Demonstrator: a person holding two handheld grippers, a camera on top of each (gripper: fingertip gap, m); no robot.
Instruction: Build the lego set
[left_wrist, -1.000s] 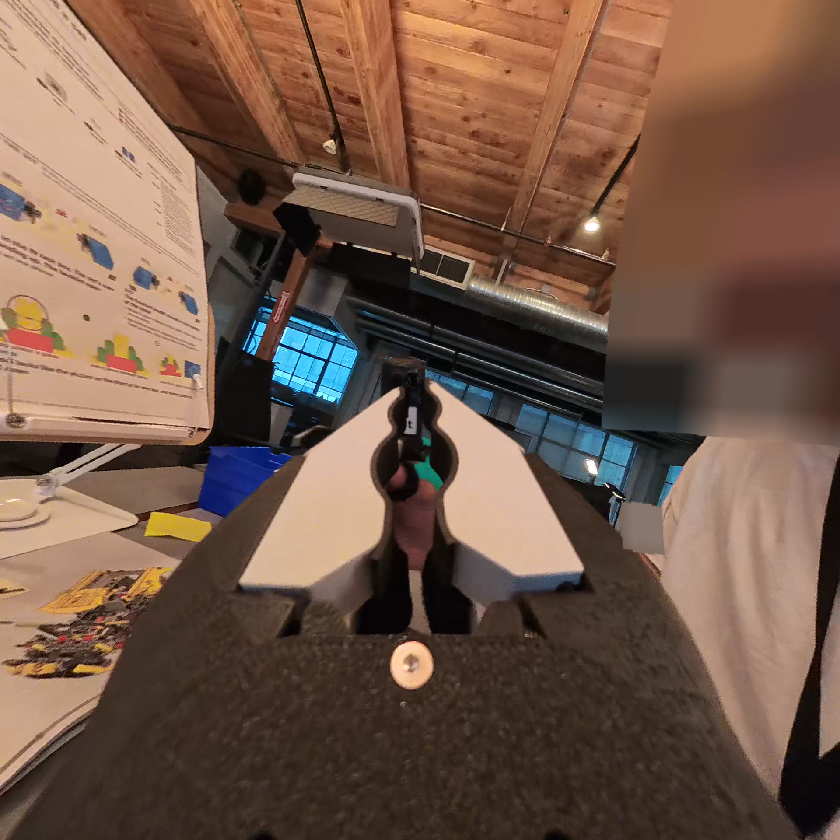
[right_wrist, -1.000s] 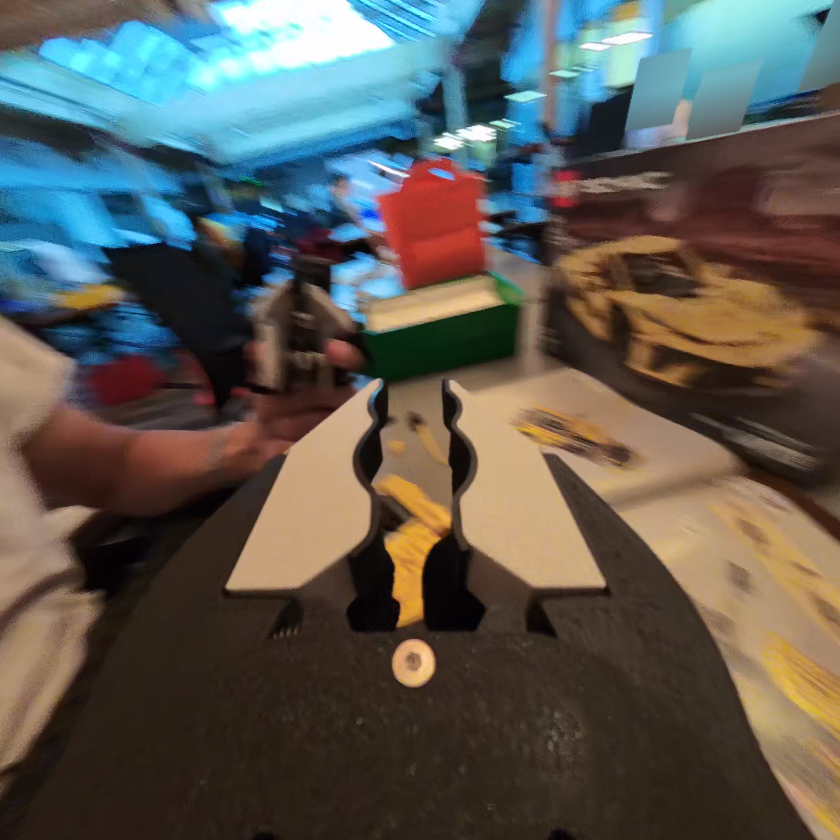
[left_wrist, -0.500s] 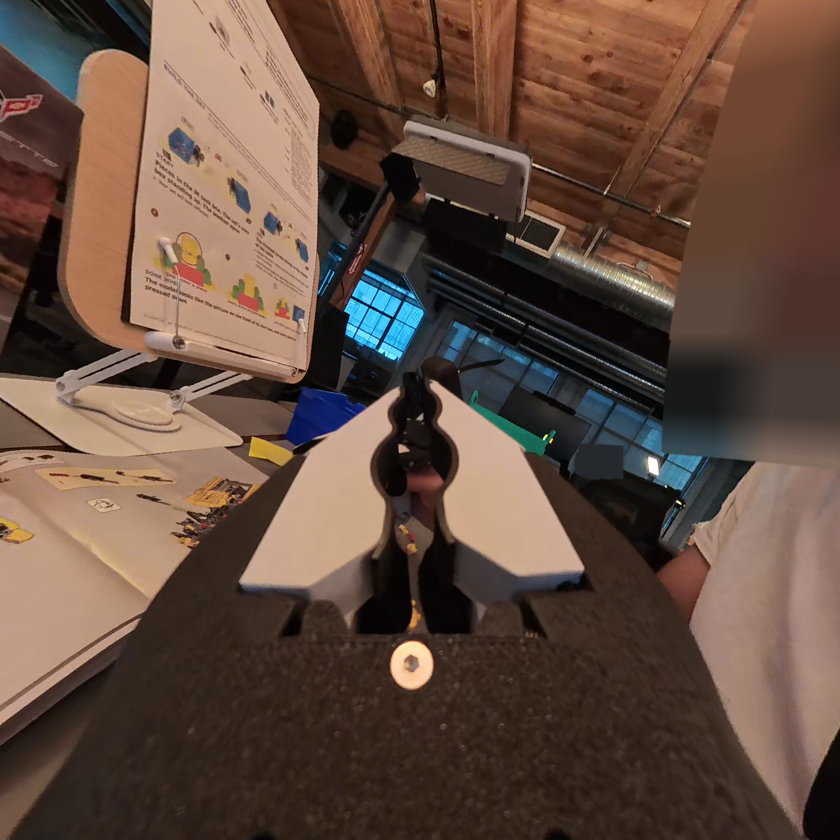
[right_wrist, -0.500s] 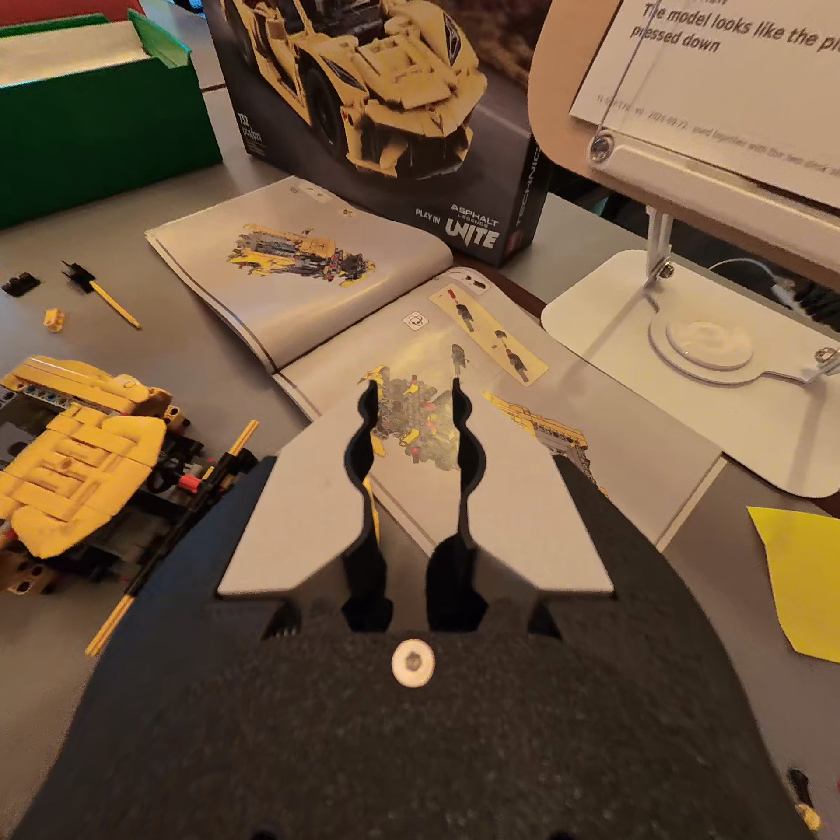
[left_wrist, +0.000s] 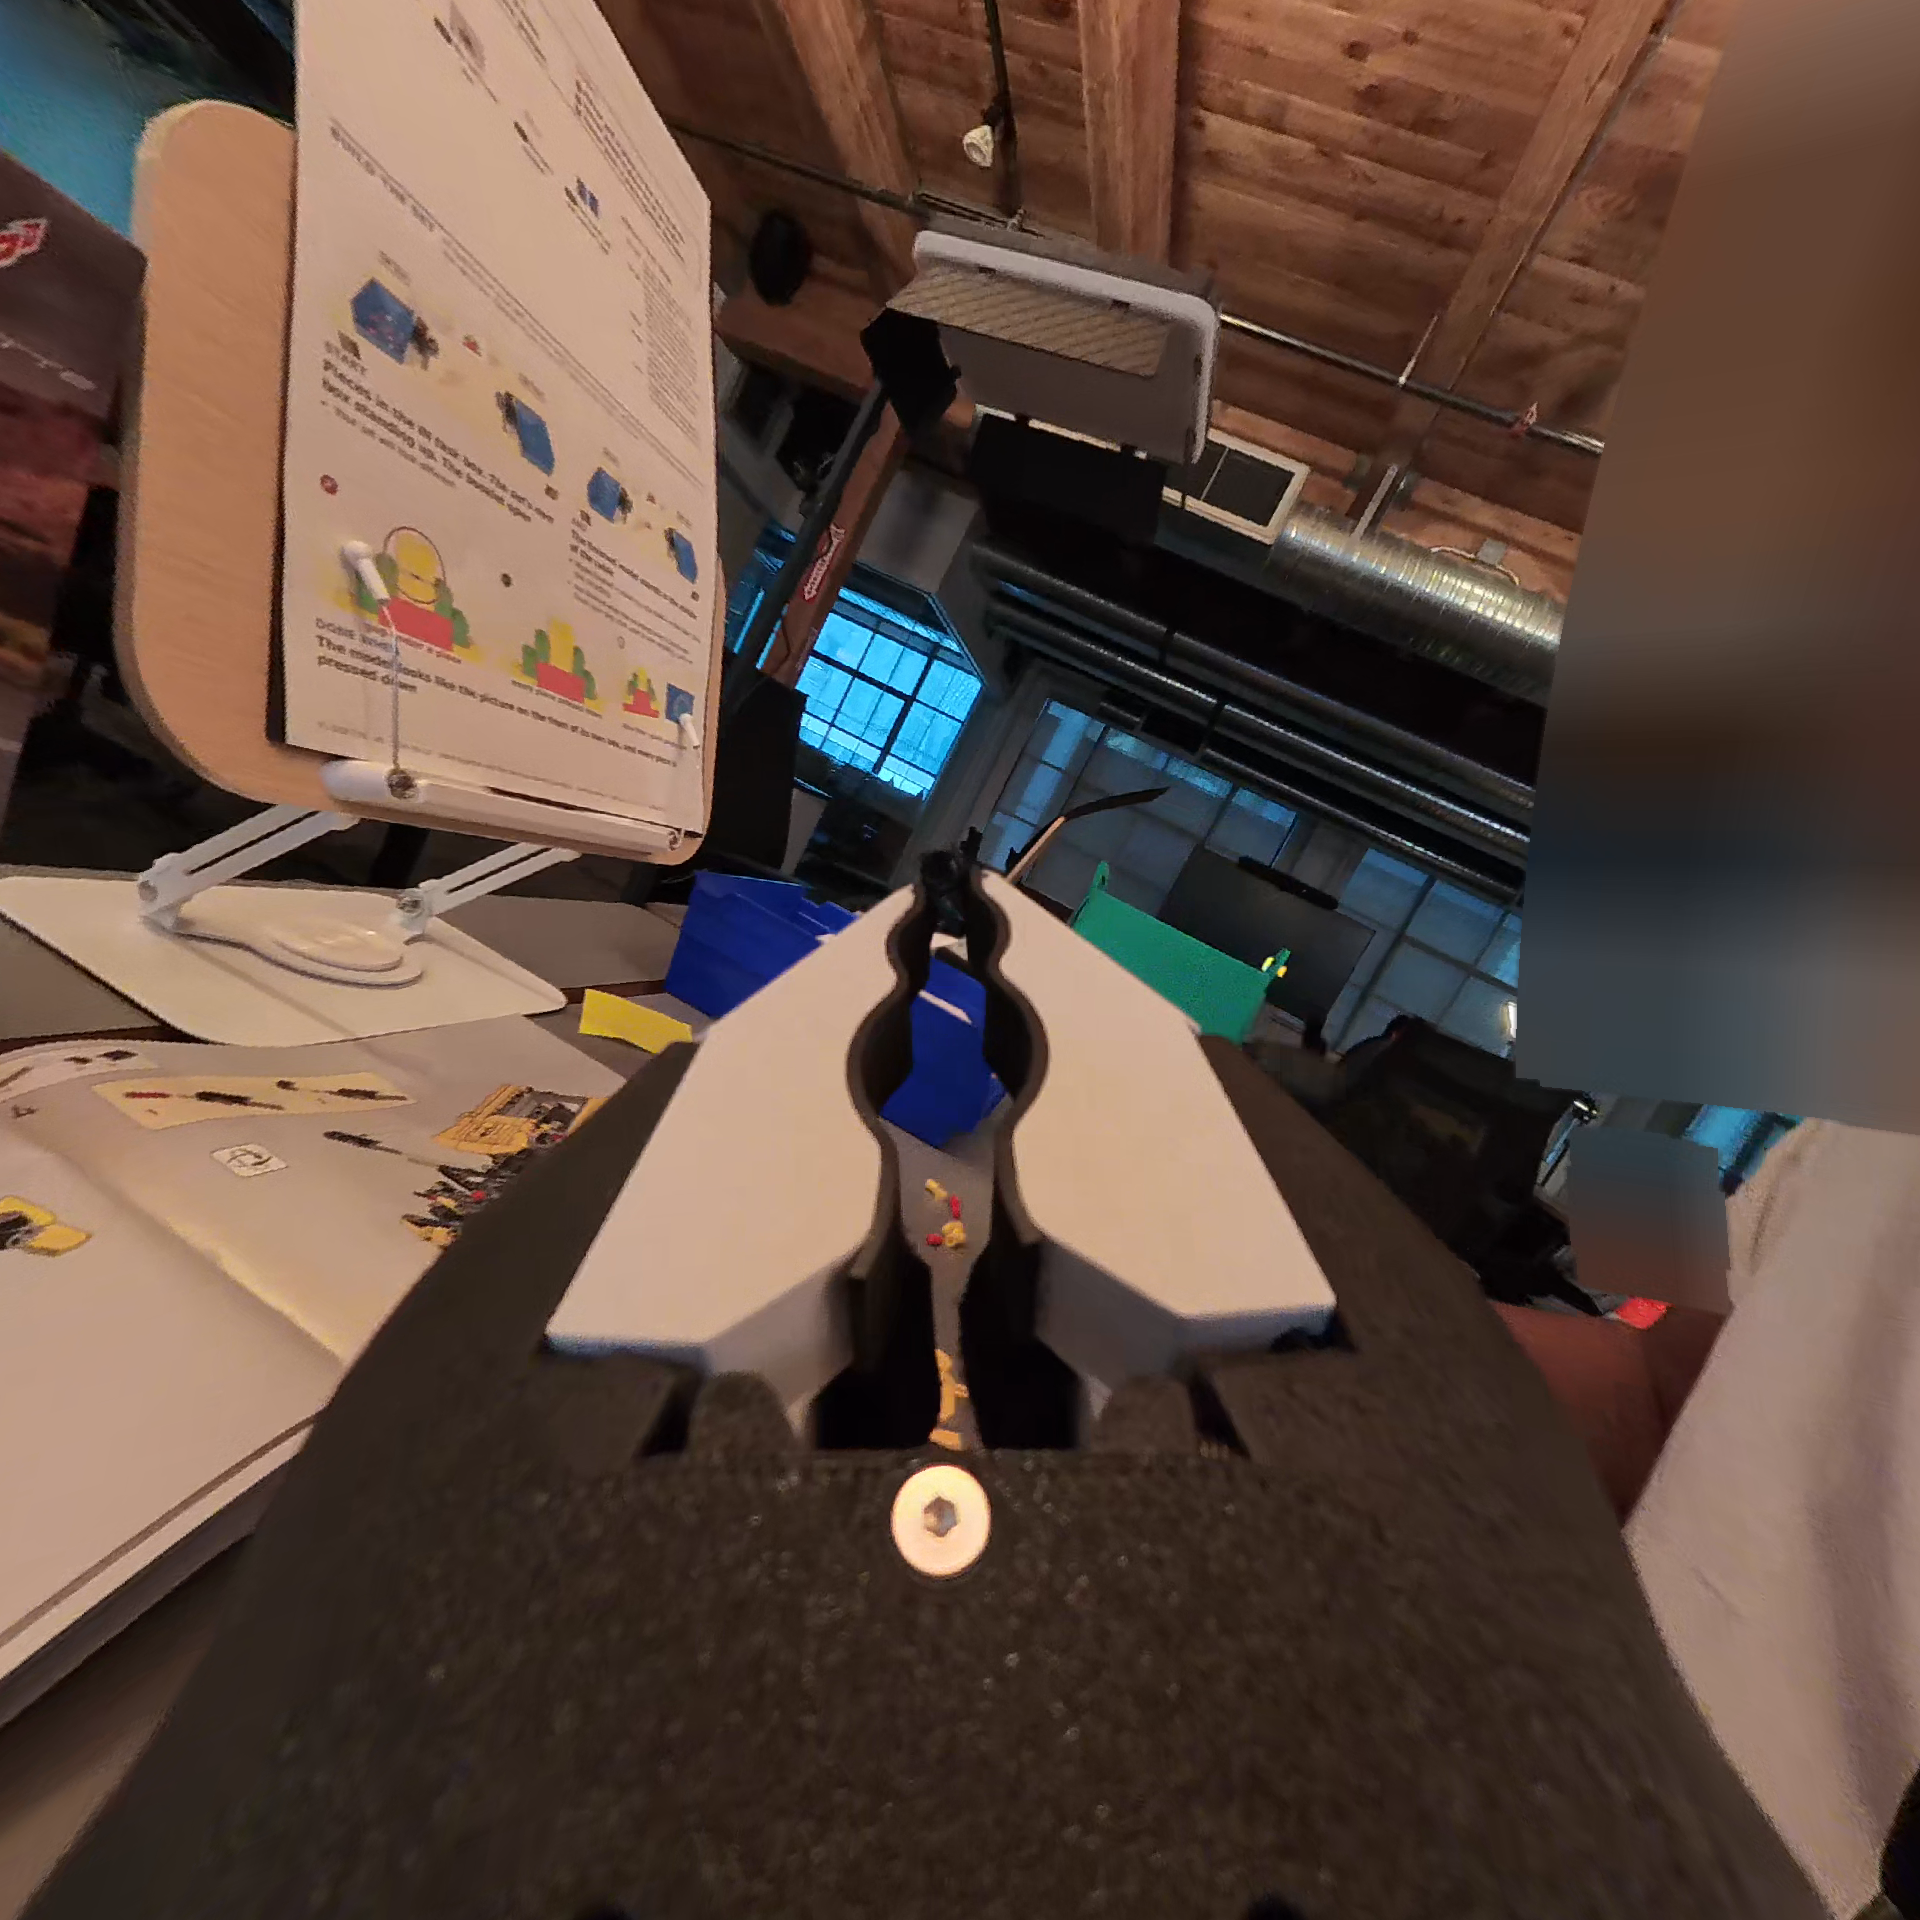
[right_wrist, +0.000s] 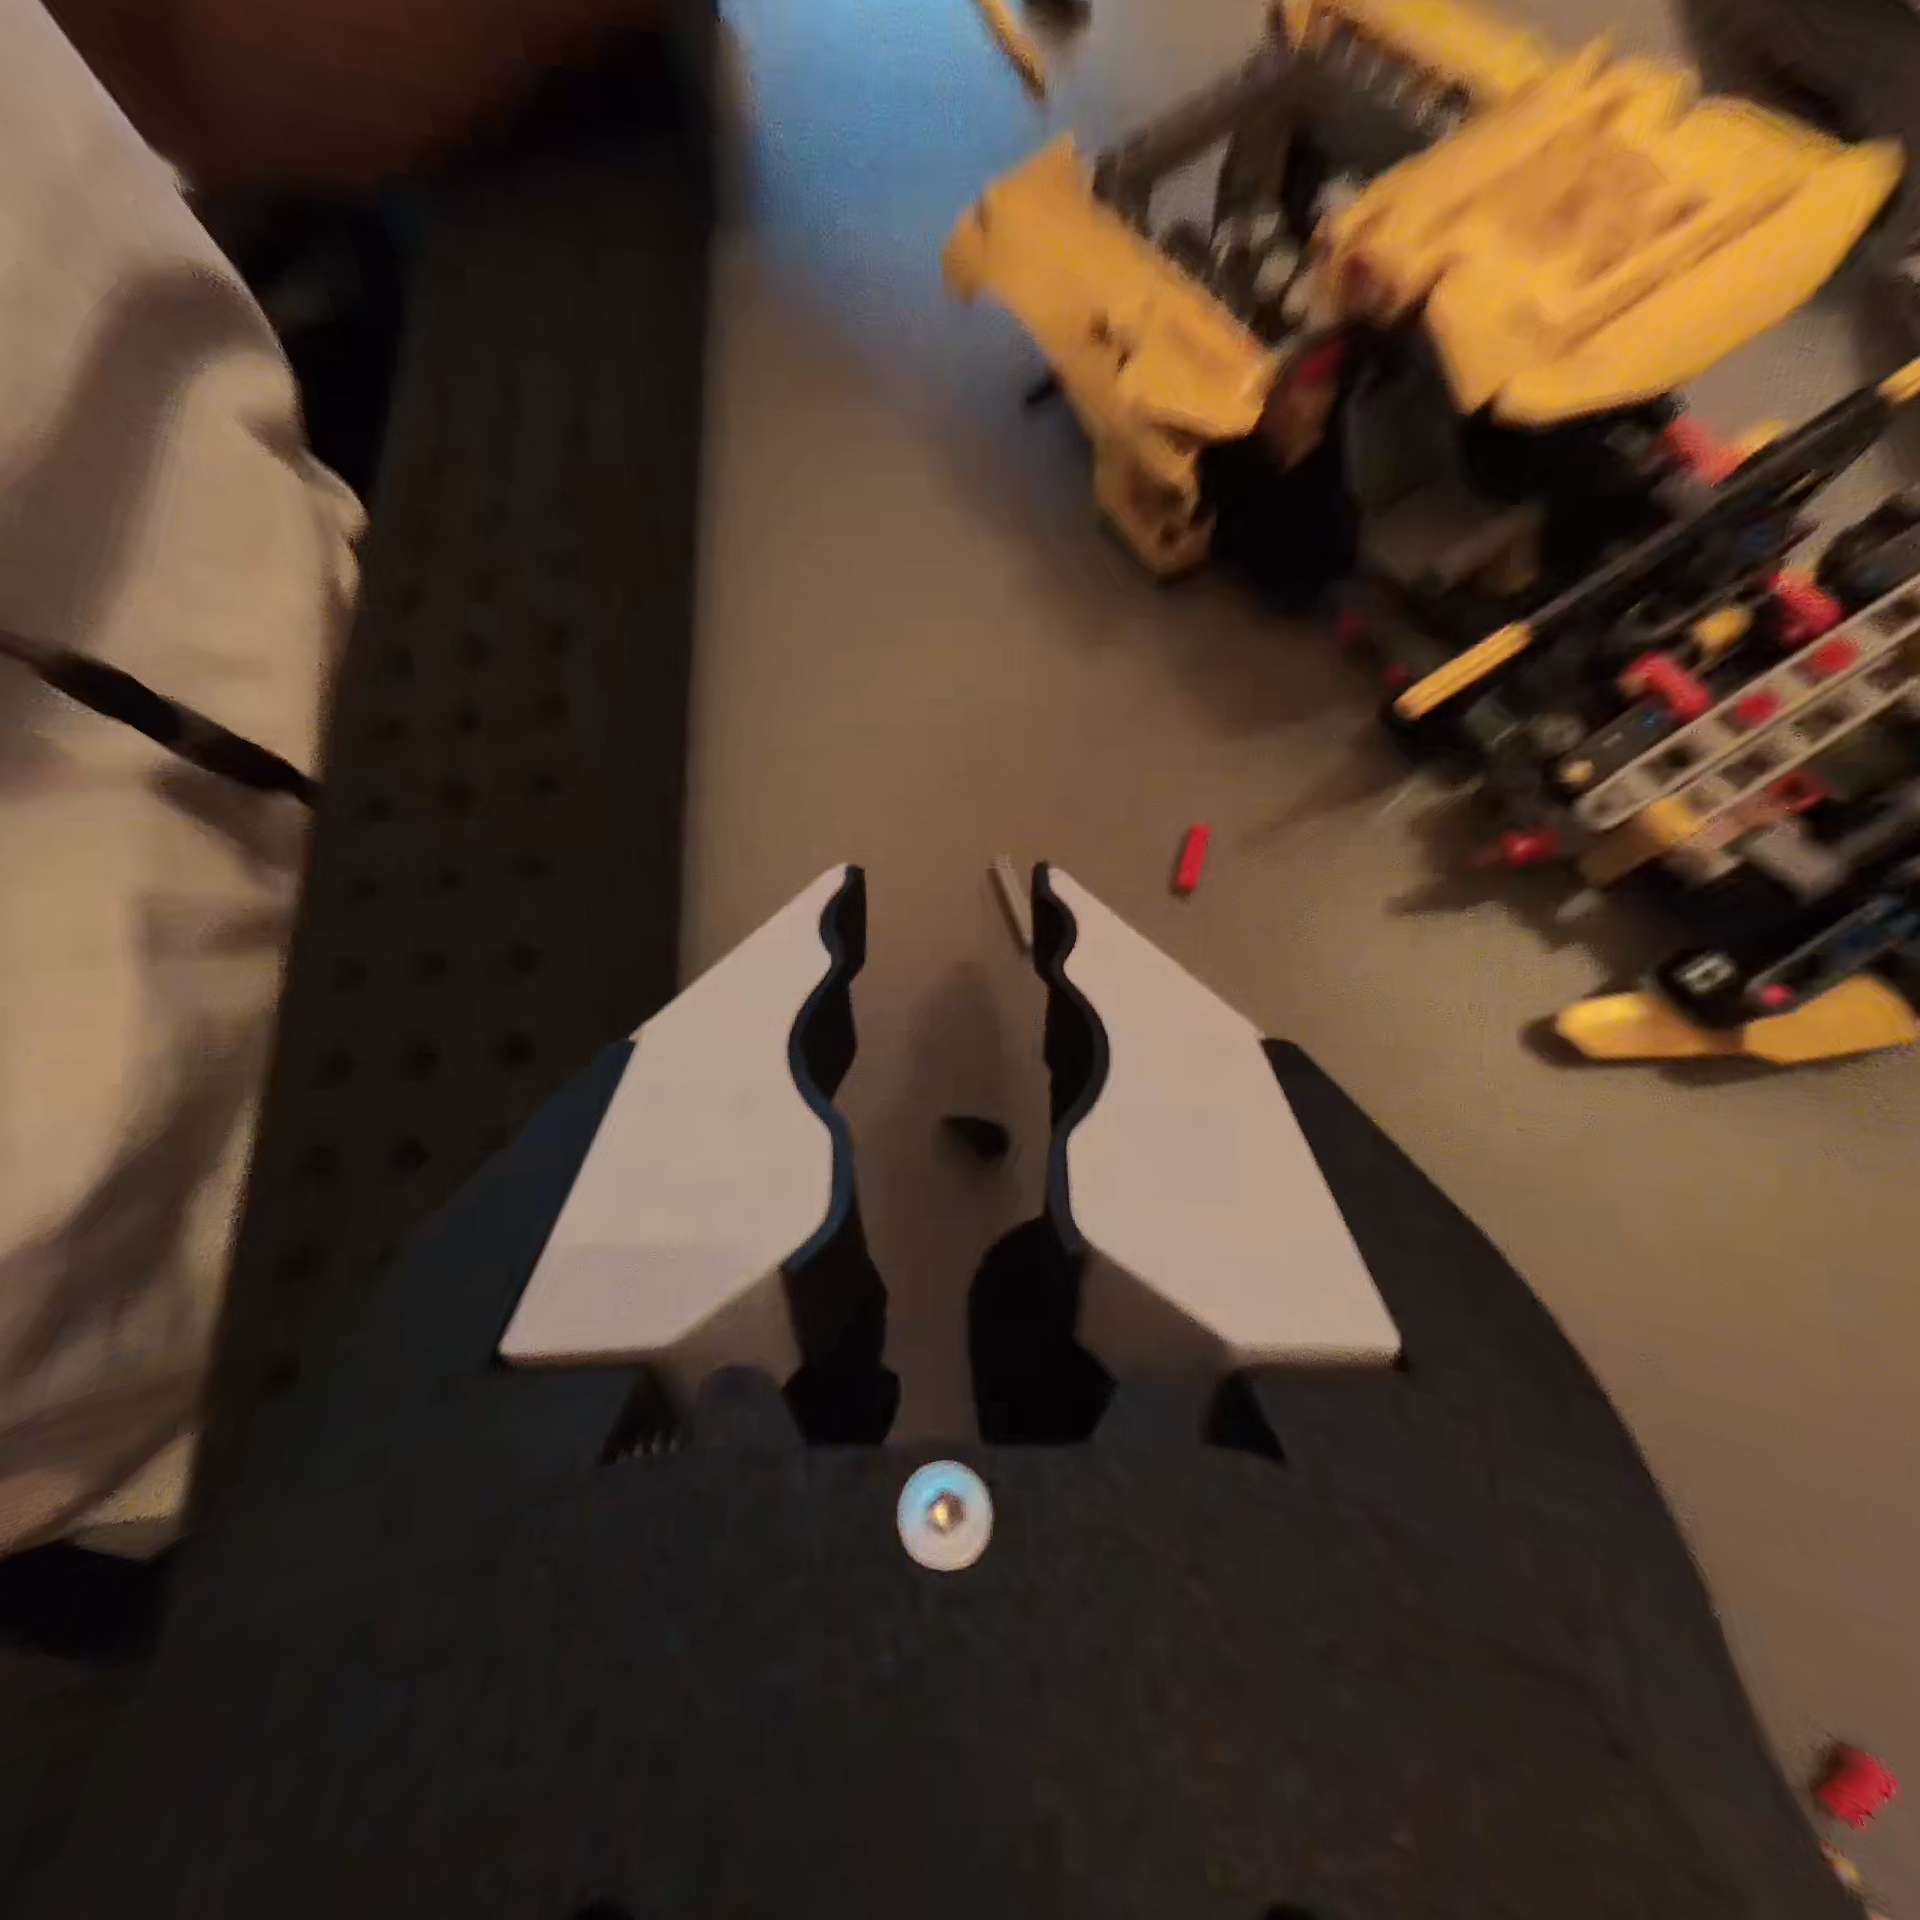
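R gripper (right_wrist: 945, 904) hung over the surface (right_wrist: 914, 623) w/ its grey, wavy-edged fingers a moderate gap apart, nothing between them; likely scouting for the next part, since loose bits lay just ahead: a small dark piece (right_wrist: 971, 1132) seen in the gap, a pale grey pin (right_wrist: 1006, 899) by the tip, a red pin (right_wrist: 1191, 857) a little beyond. Further on, toward the far R of the surface, sat the half-built lego car (right_wrist: 1507, 416); glossy yellow panels over a black frame w/ red pins; view blurred, detail unclear.

L gripper (left_wrist: 951, 883) was pinched nearly shut on a small black part (left_wrist: 943, 868) at its tips, raised off the surface, prob. carrying it to the model; matte black foam-like body. Past it lay the open manual (left_wrist: 208, 1195), then a blue bin (left_wrist: 758, 935), and an instruction sheet on a wooden stand (left_wrist: 208, 436) propped for reading.
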